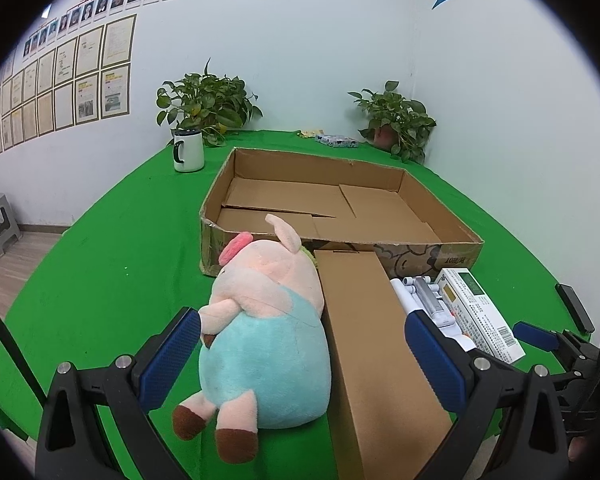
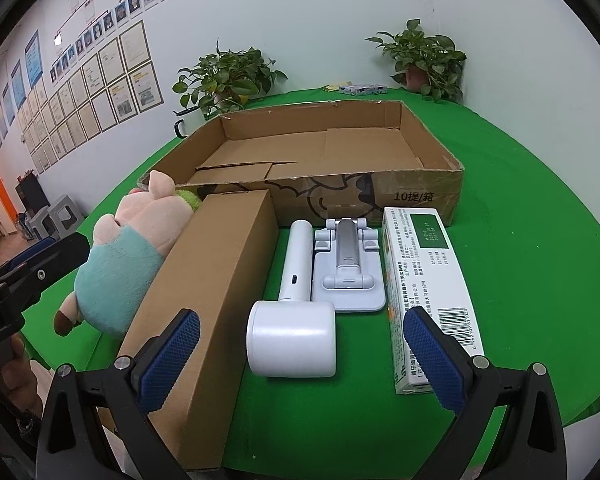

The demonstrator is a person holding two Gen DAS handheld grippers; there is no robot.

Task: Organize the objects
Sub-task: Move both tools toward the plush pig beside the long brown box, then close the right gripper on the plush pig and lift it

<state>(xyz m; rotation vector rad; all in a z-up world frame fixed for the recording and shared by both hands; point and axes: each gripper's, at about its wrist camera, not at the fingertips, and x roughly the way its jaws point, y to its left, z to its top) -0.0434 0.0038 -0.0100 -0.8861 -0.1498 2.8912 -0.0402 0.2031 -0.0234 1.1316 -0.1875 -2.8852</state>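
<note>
A pink plush pig in a teal outfit lies on the green table beside a long closed brown box. My left gripper is open, its fingers spanning the pig and the brown box. A white handheld device, a grey folding stand and a white-green carton lie in a row. My right gripper is open around the white device's head. A wide shallow cardboard tray stands empty behind them.
A white mug and two potted plants stand at the table's far edge, with a small printed pack between them. Grey stools sit on the floor left. The right gripper shows at the left view's right edge.
</note>
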